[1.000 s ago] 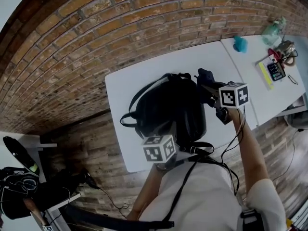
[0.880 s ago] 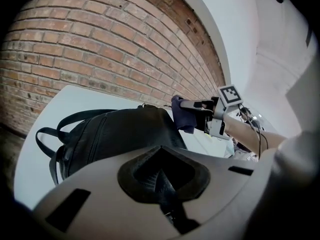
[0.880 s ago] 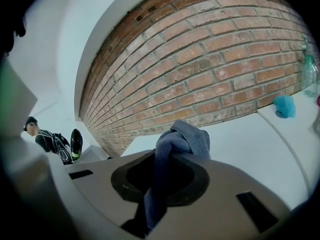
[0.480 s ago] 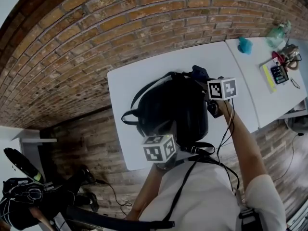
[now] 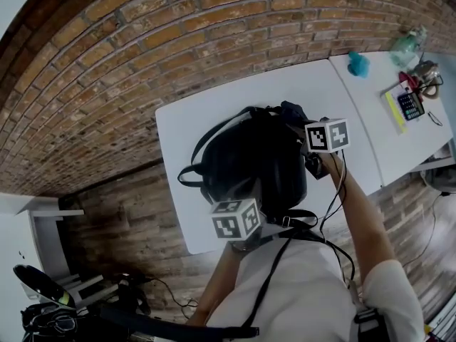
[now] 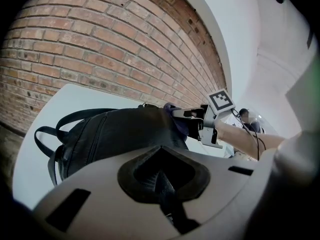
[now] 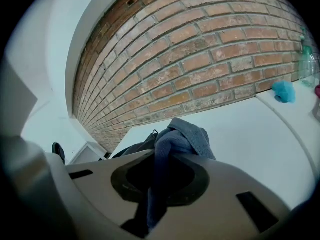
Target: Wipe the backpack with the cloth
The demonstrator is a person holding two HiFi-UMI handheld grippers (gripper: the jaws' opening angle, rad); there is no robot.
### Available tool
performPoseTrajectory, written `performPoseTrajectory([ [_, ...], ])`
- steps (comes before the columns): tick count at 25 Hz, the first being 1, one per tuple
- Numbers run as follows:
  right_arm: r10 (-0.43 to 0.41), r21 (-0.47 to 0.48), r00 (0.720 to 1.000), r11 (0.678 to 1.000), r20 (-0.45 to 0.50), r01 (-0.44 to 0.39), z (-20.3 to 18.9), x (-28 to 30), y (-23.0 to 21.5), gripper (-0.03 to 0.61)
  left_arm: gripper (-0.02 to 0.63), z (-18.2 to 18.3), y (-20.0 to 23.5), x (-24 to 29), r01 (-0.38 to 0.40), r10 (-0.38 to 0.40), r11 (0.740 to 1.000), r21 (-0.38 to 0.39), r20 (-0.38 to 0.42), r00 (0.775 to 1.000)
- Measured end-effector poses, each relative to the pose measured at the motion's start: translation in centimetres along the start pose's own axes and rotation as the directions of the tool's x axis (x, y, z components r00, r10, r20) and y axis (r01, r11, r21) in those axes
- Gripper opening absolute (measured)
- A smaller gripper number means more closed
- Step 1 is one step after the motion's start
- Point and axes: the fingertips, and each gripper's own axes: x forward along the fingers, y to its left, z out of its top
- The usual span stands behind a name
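Right gripper view first: the right tongs [image 7: 160, 184] are clamped tight, no gap showing, on the blue-grey cloth [image 7: 182, 136], which bunches up past the tips and hangs down through them. The cloth is pressed to the far right top of the black backpack [image 5: 249, 155], and the bag lies flat on the white bench [image 5: 214, 112], towards its near edge.

Over to the left gripper view: the left tongs [image 6: 161, 173] are closed too, with a dark band running between them. It looks like a backpack strap [image 6: 172, 216], though the shot is too dark there to be sure. These tongs sit at the near side of the bag, pinning it.

Against a second ago, the right tongs have slid left: the cloth was just off the bag's right edge then, and now it is on the bag. Since half a second ago they have barely shifted. The left tongs have held their spot throughout.
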Motion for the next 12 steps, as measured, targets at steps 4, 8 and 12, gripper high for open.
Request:
performPoseTrajectory([
  [4, 0.012, 0.005, 1.000, 1.000, -0.008, -0.012, -0.8, -0.5, 0.4, 0.038, 0.005, -0.1, 0.0, -0.1, 0.001, -0.001, 1.000, -0.001, -0.001, 1.000],
  [8, 0.024, 0.005, 1.000, 1.000, -0.015, -0.024, -1.7, -1.1, 0.9, 0.038, 0.005, -0.2, -0.1, -0.2, 0.003, -0.003, 1.000, -0.002, -0.001, 1.000],
  [12, 0.035, 0.011, 0.999, 0.999, -0.019, -0.035, -2.7, -1.8, 1.4, 0.038, 0.005, -0.4, -0.3, -0.2, 0.006, -0.006, 1.000, 0.000, 0.000, 1.000],
])
